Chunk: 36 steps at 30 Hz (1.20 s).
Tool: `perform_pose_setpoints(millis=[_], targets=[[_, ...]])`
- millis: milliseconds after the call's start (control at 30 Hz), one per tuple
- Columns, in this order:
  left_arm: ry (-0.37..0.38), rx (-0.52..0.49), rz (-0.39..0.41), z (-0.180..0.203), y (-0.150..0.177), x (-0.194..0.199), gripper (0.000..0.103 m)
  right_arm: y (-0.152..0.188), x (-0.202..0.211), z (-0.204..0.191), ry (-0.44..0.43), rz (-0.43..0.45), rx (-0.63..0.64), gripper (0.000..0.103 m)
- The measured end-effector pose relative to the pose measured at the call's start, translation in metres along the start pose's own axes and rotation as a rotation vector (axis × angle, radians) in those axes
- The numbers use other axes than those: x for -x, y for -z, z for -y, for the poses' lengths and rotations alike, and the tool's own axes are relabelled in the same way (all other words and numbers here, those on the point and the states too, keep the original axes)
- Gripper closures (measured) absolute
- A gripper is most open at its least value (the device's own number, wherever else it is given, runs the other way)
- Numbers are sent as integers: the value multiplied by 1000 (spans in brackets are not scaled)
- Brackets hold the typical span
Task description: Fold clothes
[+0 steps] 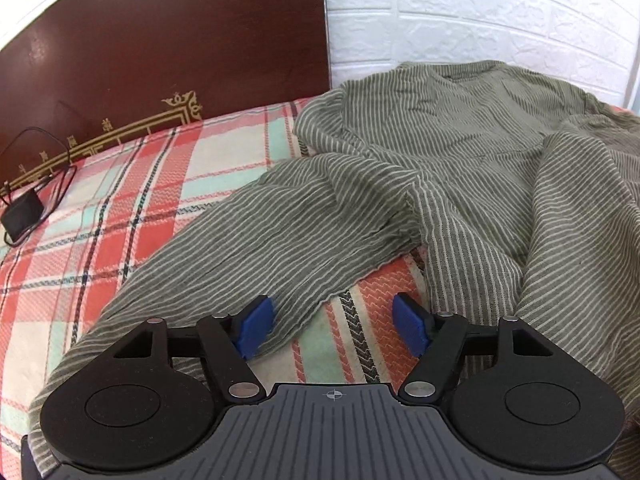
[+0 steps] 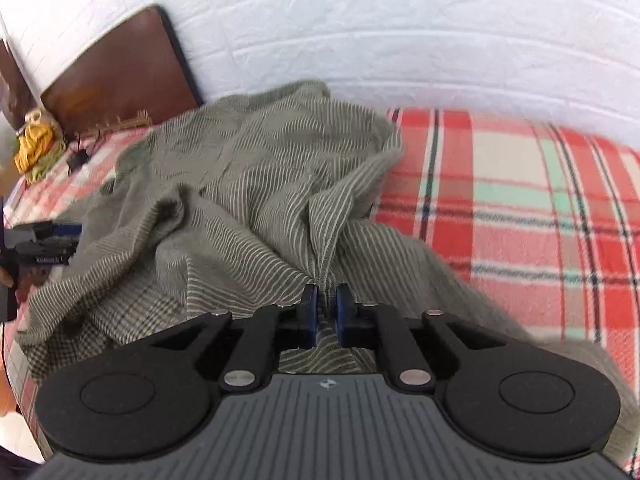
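Note:
An olive green garment with thin white stripes lies crumpled across the plaid bed sheet. My left gripper hovers open just above a sleeve-like flap's edge, its left blue pad over the cloth and its right pad over bare sheet. In the right wrist view the same garment is bunched up, and my right gripper is shut on a gathered fold of it. The left gripper shows at the far left edge of that view.
A dark brown headboard and a white brick-pattern wall stand behind the bed. A black charger with a cable lies on the sheet at the left. A yellow and green bundle sits near the headboard. Bare plaid sheet stretches to the right.

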<state>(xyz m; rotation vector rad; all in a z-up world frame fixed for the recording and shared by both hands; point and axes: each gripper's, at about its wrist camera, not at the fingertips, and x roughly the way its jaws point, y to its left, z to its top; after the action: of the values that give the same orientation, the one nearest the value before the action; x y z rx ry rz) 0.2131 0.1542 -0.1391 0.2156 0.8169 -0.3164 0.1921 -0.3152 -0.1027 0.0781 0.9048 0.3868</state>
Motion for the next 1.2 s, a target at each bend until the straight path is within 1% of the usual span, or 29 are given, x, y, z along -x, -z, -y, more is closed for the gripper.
perform_pose_setpoints(millis=[33,67,100,133,233,300,367,400,433,500,567,633,733,767,867,900,1133,1167,1200], targets=[[-2,-1,0,0,0,0,26,2,-2,-3,-2,-5,6,87],[-3,-2,-1,0,0,0,26,3,-4,-3,-8,1,-2,81],[-6,-2,-2,0,0,0,25,3,-4,-3,-17,11,-22,67],[-10,-1,-4,0,0,0,24,2,-4,-2,-25,22,-47,57],[-20,6,-8,0,0,-1,21,-3,-2,0,-42,56,-105,56],[-20,11,-6,-1,1,-1,21,-6,-1,1,-25,83,-132,56],[-20,14,-4,-1,1,-1,21,-8,-2,8,-17,91,-183,56],[-21,15,-4,-1,1,-1,21,-8,-4,13,-21,82,-214,61],[-22,16,-3,-1,1,-1,21,-9,-6,17,-26,72,-244,78],[-21,16,-4,-1,1,-1,21,-9,-7,23,-20,68,-267,98],[-21,16,-4,-1,1,-1,21,-10,-9,28,-13,64,-287,99],[-21,14,-4,-1,1,-1,21,-16,-2,35,-28,101,-307,99],[-21,16,-4,-1,2,-1,20,-28,11,54,-11,175,-374,99],[-21,17,-3,-1,2,-1,20,-33,15,59,13,196,-389,99],[-21,22,-1,-2,2,-2,18,-44,22,70,109,245,-368,100],[-21,23,-1,-3,2,-2,18,-48,24,74,161,266,-359,100],[-22,29,-1,-4,2,-4,18,-54,-14,115,449,201,-370,101],[-22,29,-2,-4,2,-4,17,-51,-25,119,462,155,-363,101],[-23,29,-3,-5,2,-4,17,-47,-32,118,470,133,-347,100]])
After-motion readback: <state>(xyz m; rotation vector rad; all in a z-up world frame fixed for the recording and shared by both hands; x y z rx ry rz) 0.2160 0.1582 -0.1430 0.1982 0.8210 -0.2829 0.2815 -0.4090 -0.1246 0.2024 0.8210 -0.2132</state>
